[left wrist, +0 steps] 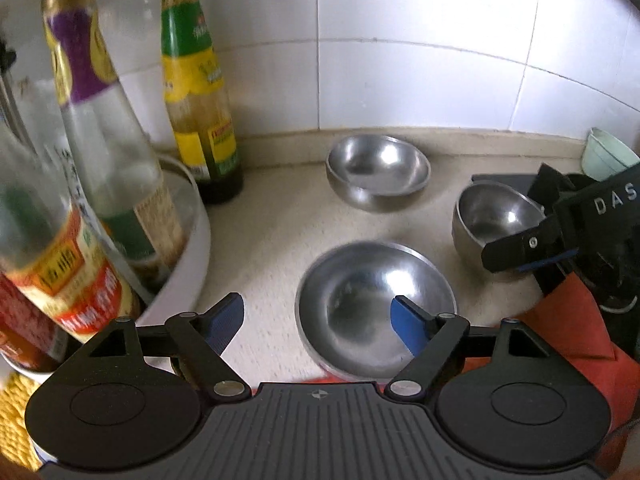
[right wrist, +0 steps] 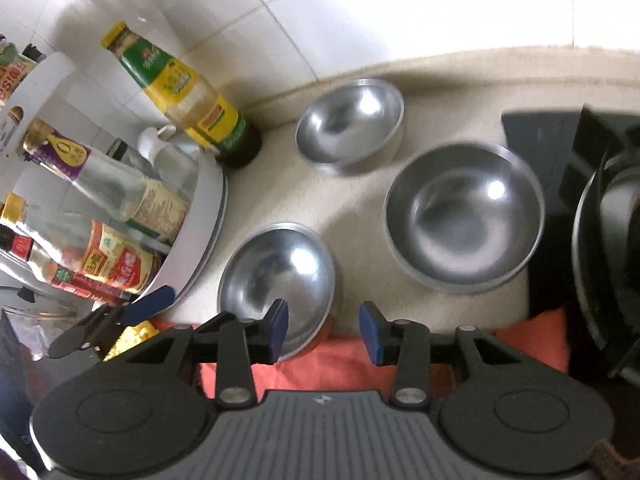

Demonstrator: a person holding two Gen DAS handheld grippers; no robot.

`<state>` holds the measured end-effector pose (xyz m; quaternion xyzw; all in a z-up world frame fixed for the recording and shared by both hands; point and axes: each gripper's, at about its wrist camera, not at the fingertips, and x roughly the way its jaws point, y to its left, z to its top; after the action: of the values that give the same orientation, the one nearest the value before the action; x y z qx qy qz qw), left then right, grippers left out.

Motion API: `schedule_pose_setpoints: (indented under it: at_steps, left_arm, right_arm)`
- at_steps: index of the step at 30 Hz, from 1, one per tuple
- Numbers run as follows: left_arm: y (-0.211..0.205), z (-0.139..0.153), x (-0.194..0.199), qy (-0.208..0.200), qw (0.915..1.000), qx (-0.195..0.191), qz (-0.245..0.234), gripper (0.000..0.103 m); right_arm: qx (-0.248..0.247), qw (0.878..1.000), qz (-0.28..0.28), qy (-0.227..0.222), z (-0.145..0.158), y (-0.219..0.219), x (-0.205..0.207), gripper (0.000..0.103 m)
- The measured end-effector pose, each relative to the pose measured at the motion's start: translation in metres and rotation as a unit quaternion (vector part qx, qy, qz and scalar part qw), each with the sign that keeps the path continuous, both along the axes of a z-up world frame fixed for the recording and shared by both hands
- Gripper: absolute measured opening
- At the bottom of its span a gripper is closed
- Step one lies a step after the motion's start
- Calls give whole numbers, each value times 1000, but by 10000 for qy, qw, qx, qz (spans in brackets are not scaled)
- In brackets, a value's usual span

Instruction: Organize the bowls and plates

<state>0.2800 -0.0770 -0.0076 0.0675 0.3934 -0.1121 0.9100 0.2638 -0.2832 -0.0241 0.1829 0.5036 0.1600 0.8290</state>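
Note:
Three steel bowls stand upright on the beige counter. The far bowl [left wrist: 378,172] [right wrist: 350,120] sits by the tiled wall. The near bowl [left wrist: 376,304] [right wrist: 278,276] lies just ahead of my left gripper [left wrist: 316,324]. That gripper is open, its right pad hanging over the bowl's inside and its left pad over bare counter. The right-hand bowl [left wrist: 496,220] [right wrist: 464,216] stands beside the stove. My right gripper [right wrist: 324,332] [left wrist: 520,258] is open by a narrow gap above an orange cloth, with nothing between its pads.
A white round tray [left wrist: 192,264] [right wrist: 208,232] at the left holds several sauce bottles. A green-labelled bottle [left wrist: 200,120] [right wrist: 188,92] stands on the counter in the corner. The orange cloth [right wrist: 340,368] covers the front edge. A black stove with a pan [right wrist: 600,240] is at the right, and a pale green cup [left wrist: 604,156] sits behind it.

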Motion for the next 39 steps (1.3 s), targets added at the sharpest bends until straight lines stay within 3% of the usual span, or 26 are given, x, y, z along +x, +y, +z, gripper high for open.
schedule_pose_setpoints:
  at_steps: [11,20,31,39]
  left_arm:
    - [-44,17,22,-570,9956,632,400,94]
    - [-78,9,57,-658,9922,1029,254,95]
    - [-78,-18,126,-42,9960,851,265,95]
    - [-86,-36,154,206,9963,807,193,95]
  right_arm:
    - [-80,9982,427,-407,10,-21,49,38]
    - [-36,9985,331,-430,-6,-42,90,38]
    - [-235,9984,243,-448,-23,-42,132,39]
    - [-295,9987,262,-313,-40,-39,155,39]
